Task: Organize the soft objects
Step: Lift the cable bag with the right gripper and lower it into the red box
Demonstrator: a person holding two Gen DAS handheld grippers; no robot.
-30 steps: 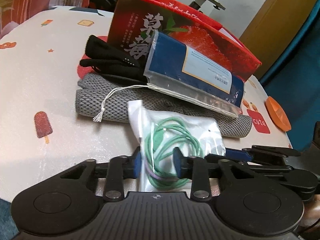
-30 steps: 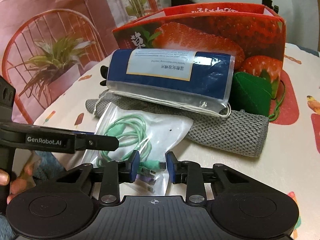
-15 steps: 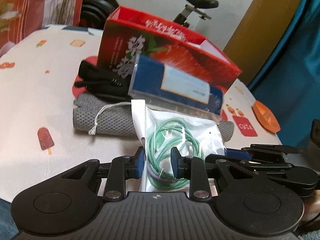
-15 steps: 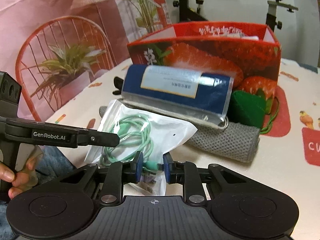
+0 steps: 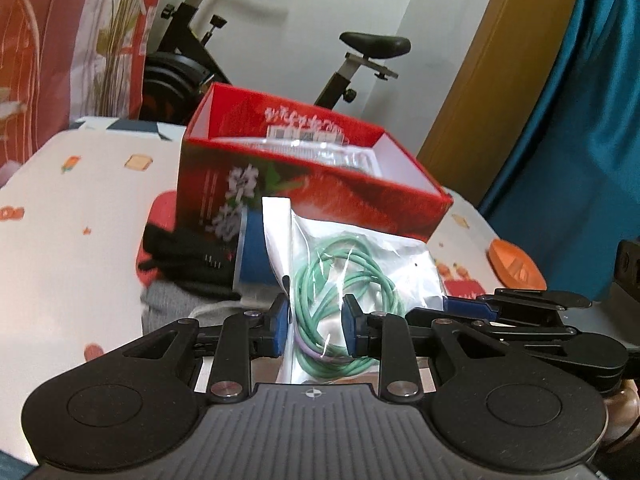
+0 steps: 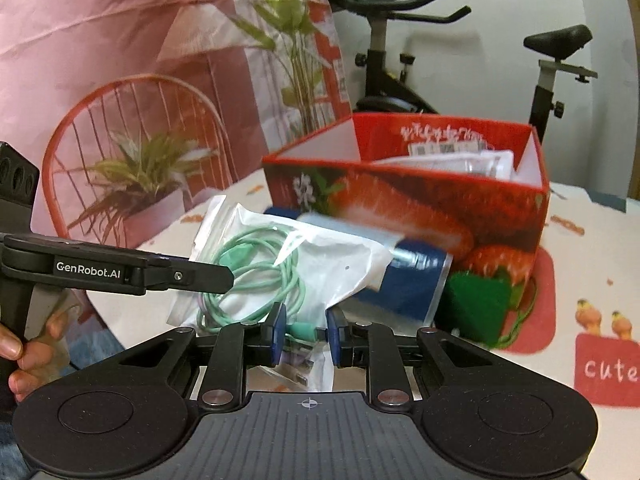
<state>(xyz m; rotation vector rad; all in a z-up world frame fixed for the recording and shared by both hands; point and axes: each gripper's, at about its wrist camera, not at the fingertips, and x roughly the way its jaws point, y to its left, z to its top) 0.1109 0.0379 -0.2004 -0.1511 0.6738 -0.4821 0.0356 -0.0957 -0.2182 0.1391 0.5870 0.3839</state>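
Observation:
A clear plastic bag [image 5: 360,264] with a coiled green cable [image 5: 340,280] hangs above the table, held from two sides. My left gripper [image 5: 314,328] is shut on its near edge, over the cable loops. My right gripper [image 6: 306,332] is shut on another edge of the same bag [image 6: 320,252], with a green plug between its pads. Behind it stands an open red strawberry box [image 5: 312,200] with packets inside. In front of the box lie a blue packet [image 6: 412,276], a green pouch [image 6: 476,308], black cloth [image 5: 184,256] and grey mesh cloth [image 5: 164,308].
The table [image 5: 80,240] has a white printed cover. An orange item [image 5: 514,268] lies near its right edge. An exercise bike [image 5: 360,52] and a curtain stand behind the table. A person's hand [image 6: 24,356] grips the left tool's handle.
Both grippers have risen with the cable bag, lifting it off the grey cloth. The views have tipped up, so the inside of the red box now shows.

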